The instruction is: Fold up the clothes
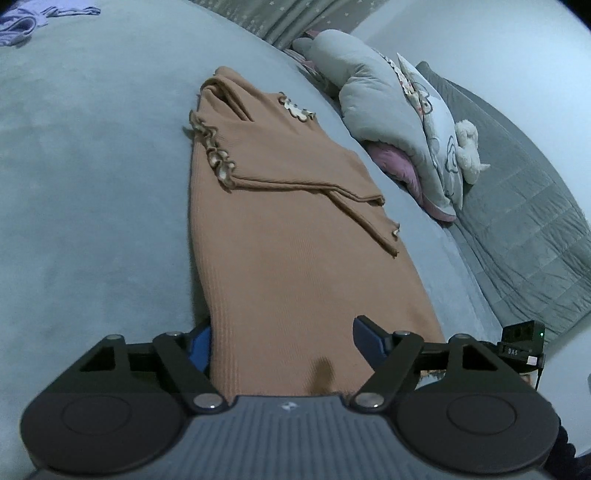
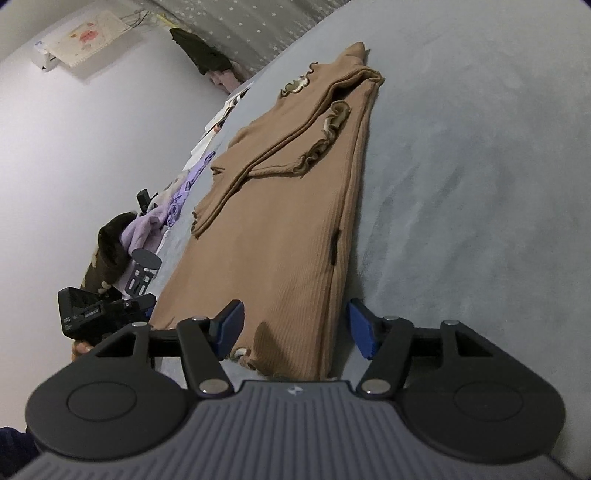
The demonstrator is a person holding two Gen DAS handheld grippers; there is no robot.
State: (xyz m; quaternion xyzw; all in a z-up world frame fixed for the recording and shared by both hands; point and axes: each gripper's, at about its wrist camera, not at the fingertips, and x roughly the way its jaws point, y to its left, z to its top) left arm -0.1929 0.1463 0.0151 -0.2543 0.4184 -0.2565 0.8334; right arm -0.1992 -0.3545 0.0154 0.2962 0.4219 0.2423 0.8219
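A tan ribbed long-sleeved top (image 1: 280, 236), sleeves folded across its body, lay lengthwise on the grey-blue bed cover (image 1: 92, 206). The left gripper (image 1: 280, 350) and right gripper (image 2: 295, 328) each straddled a hem corner, jaws apart, pads not yet pressing the fabric. A shallow bite risked catching one layer only, so the stacked layers would slide and skew the fold.

Grey-blue bed (image 1: 92, 184), white wall (image 2: 74, 147), starred curtain (image 2: 251, 26)

Our left gripper (image 1: 282, 343) and right gripper (image 2: 293, 325) look alike: ribbed grey bodies, black linkage arms (silver pivot screws), blue finger pads (image 2: 360, 328).
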